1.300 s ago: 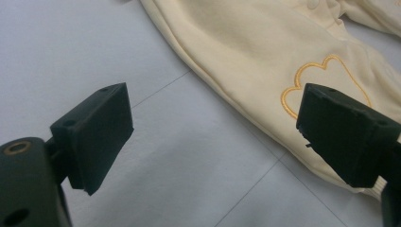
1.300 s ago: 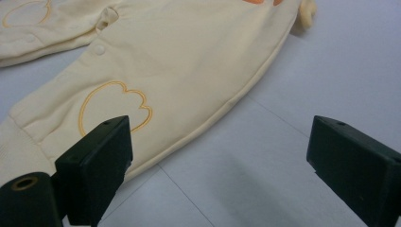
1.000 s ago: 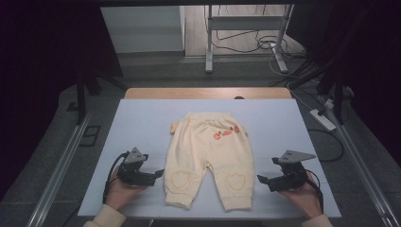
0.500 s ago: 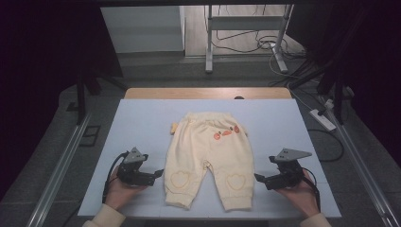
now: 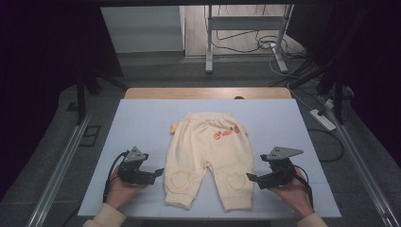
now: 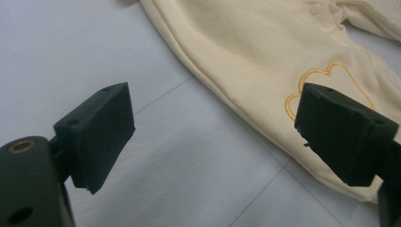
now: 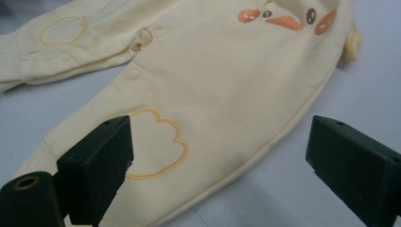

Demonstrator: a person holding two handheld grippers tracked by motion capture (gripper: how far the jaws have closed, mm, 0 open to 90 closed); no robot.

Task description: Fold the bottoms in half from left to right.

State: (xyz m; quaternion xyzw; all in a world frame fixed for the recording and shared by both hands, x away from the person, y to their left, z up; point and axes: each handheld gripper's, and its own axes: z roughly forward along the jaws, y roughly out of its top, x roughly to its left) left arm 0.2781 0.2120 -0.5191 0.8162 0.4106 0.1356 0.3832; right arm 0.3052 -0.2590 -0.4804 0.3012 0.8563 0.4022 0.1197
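While pants (image 5: 208, 156) lie flat, L gripper (image 5: 158, 173) & R gripper (image 5: 251, 178) flank legs, wide.

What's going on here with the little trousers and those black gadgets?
A person holds a gripper in each hand beside pale yellow baby trousers spread flat on a light blue table. The left gripper and right gripper both stand open, aimed at the trouser legs from either side. Neither touches the cloth yet.
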